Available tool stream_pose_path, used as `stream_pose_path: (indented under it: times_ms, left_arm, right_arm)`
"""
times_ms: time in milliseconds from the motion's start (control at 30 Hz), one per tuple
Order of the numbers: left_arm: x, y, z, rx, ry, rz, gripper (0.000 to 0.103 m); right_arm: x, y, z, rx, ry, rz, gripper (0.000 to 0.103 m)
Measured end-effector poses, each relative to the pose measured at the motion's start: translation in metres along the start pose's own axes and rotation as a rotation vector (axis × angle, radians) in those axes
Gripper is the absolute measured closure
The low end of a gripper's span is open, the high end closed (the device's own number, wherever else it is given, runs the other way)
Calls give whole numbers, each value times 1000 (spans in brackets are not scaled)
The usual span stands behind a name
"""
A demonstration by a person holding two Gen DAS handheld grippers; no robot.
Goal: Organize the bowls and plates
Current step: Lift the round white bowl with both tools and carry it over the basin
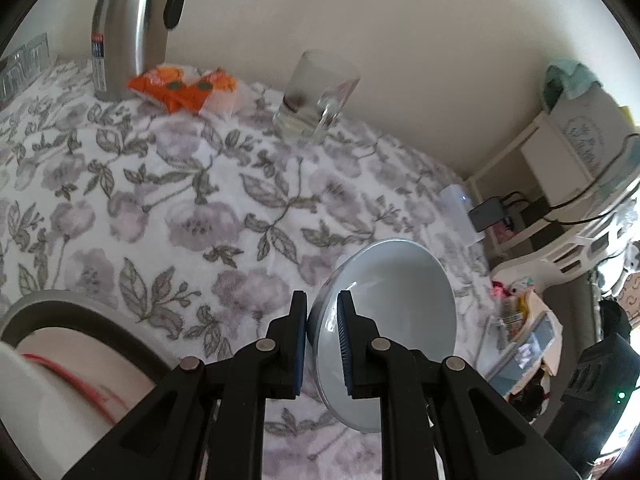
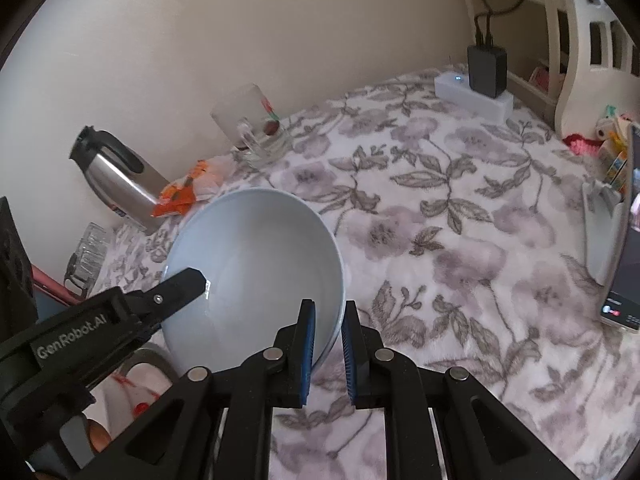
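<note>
A pale blue bowl (image 1: 394,312) is held tilted above the floral cloth. My left gripper (image 1: 322,300) is shut on its left rim. In the right wrist view the same bowl (image 2: 260,272) shows with my right gripper (image 2: 329,308) shut on its near right rim, and the left gripper's fingers (image 2: 188,280) clamp the bowl's left rim. A grey-rimmed plate or bowl with a white dish and red line inside (image 1: 72,344) lies at the lower left, also seen under the bowl in the right wrist view (image 2: 136,384).
A steel thermos (image 1: 128,28), orange snack packets (image 1: 184,88) and a glass mug (image 1: 316,96) stand by the wall. A white power strip with a black charger (image 2: 480,80) lies at the far right. A phone on a stand (image 2: 624,240) is at the right edge.
</note>
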State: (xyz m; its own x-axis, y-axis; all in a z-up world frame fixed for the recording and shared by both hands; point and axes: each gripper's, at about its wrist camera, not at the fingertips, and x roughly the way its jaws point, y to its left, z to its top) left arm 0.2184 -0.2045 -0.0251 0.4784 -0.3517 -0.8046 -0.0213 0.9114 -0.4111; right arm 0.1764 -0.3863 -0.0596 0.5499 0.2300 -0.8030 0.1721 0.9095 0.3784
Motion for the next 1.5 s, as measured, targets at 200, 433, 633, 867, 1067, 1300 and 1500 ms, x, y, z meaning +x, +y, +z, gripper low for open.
stream_pose_path:
  times_ms: [200, 433, 633, 867, 1067, 1300, 1500]
  left_arm:
    - [-42, -6, -4, 19, -55, -49, 88]
    - [-83, 1, -8, 26, -90, -100, 88]
    - [-114, 20, -13, 16, -128, -115, 88]
    - [-151, 48, -17, 7, -184, -138, 88]
    - [-169, 79, -21, -34, -201, -152, 88]
    - [-181, 118, -28, -103, -202, -163, 88]
    - [-189, 139, -35, -128, -212, -161, 88]
  right_arm:
    - [-34, 15, -4, -20, -38, -6, 89]
    - [-68, 35, -14, -36, -66, 7, 89]
    - [-86, 64, -26, -77, -77, 18, 89]
    - [-96, 96, -40, -107, -66, 46, 89]
    - [-95, 121, -54, -141, -42, 58, 89]
    - [-87, 147, -73, -175, -5, 75, 89]
    - [-79, 166, -86, -204, 24, 76, 89]
